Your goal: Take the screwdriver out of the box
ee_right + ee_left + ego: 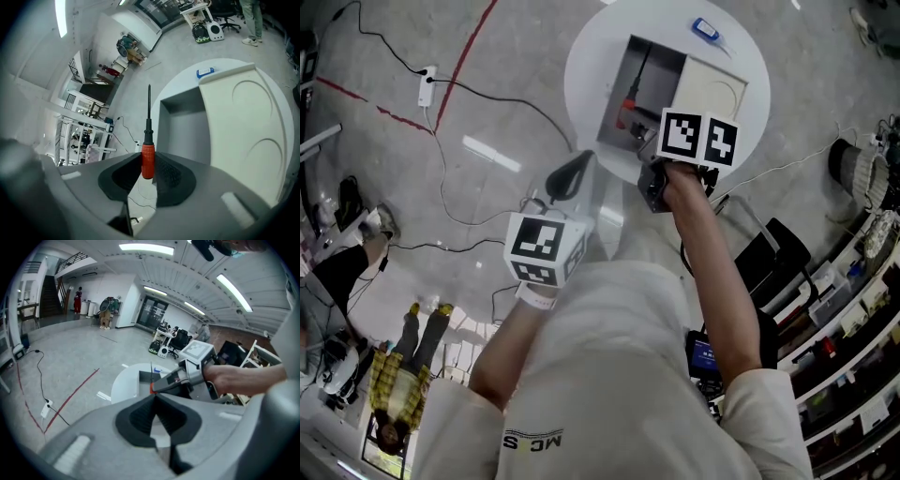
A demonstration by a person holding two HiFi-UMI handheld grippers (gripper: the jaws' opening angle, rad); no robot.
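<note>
Screwdriver (148, 150): clamped by the red handle between the pads of the right gripper (147, 165), jaws closed part-way, tight on the handle. Sticks straight out ahead of the claw, black shaft pointing away, butt of the handle sunk between the pads.

In the right gripper view, sits off the box (183, 125), with the shaft running just beside the left wall of the open grey compartment, against table rim and floor. No contact with the box visible there. In the head view, shows as a red spot over the left part of that compartment; whether clear of the rim, cannot tell from that angle.

Lid (243, 117): white, open to the right of the compartment. Box and lid on a round white table (183, 77). Small blue item (205, 72) on the table beyond the box, apart from it.

Left gripper (155, 397): pad tips together, nothing between them. Hangs just off the table's near rim, well apart from the box, aimed toward the right gripper.
</note>
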